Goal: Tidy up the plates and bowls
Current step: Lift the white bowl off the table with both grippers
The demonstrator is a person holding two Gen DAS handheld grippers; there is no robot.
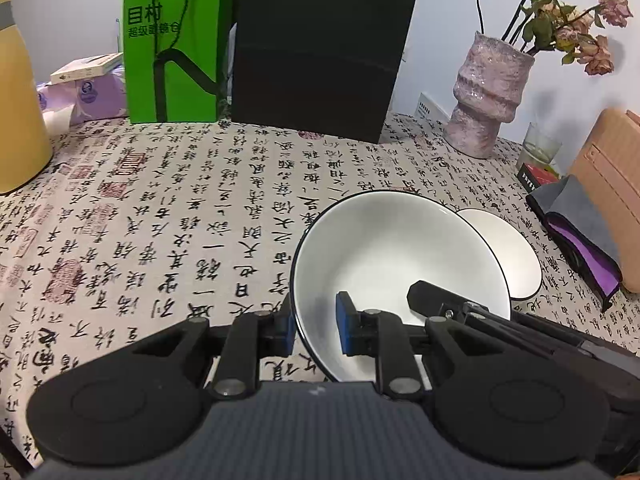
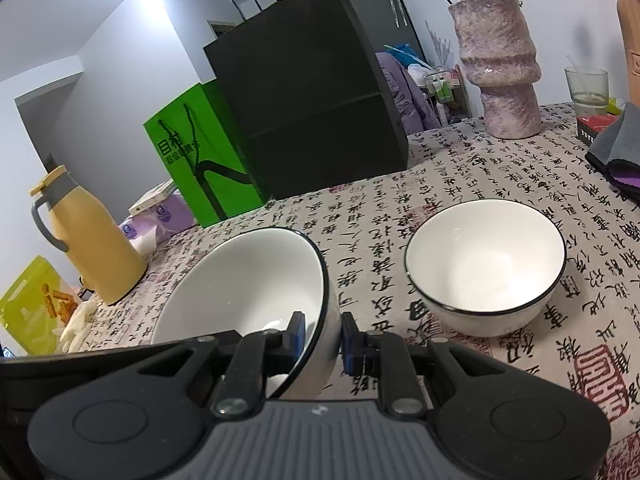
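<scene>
A large white bowl with a black rim (image 1: pixel 396 252) is held tilted above the table, with both grippers on its rim. My left gripper (image 1: pixel 316 330) is shut on its left rim, one blue pad inside and one outside. My right gripper (image 2: pixel 323 340) is shut on the right rim of the same bowl (image 2: pixel 248 280); its finger shows inside the bowl in the left wrist view (image 1: pixel 428 298). A second, smaller white bowl (image 2: pixel 486 264) stands upright on the tablecloth to the right, also seen behind the held bowl in the left wrist view (image 1: pixel 508 252).
The table has a calligraphy-print cloth (image 1: pixel 180 220). At the back stand a green paper bag (image 1: pixel 174 44), a black bag (image 1: pixel 320 48), a pink vase with dried roses (image 1: pixel 486 96) and a glass (image 1: pixel 540 146). A yellow jug (image 2: pixel 88 240) stands at the left. A grey-purple pouch (image 1: pixel 580 240) lies at the right.
</scene>
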